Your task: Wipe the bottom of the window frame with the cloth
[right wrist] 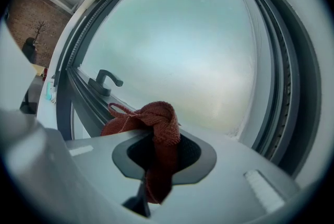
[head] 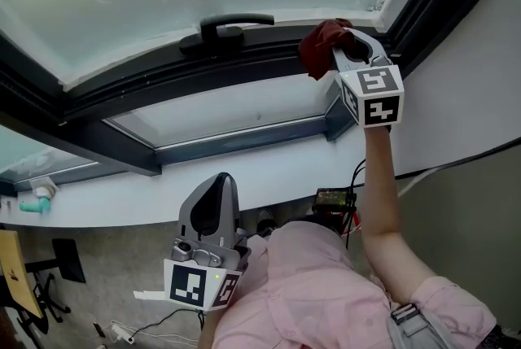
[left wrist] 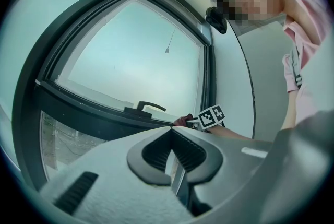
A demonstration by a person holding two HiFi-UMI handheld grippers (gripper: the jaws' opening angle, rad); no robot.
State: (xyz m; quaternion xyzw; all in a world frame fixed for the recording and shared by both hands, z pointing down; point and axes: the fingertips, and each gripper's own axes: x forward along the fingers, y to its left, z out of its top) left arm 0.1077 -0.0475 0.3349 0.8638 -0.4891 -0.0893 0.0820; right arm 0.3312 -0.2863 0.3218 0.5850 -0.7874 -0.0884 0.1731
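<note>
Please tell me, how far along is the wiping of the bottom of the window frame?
Done: the cloth is taken up and clamped in the right claw. In hand: the cloth sits at the right end of the bottom frame, to the right of the handle. Left: the pictures do not show which parts are already wiped; the long stretch toward the left likely remains. The left claw hangs low, shut and empty.

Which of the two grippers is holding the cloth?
The right gripper, raised to the window frame, its jaws shut on the red cloth. The left gripper hangs low, shut and empty.
</note>
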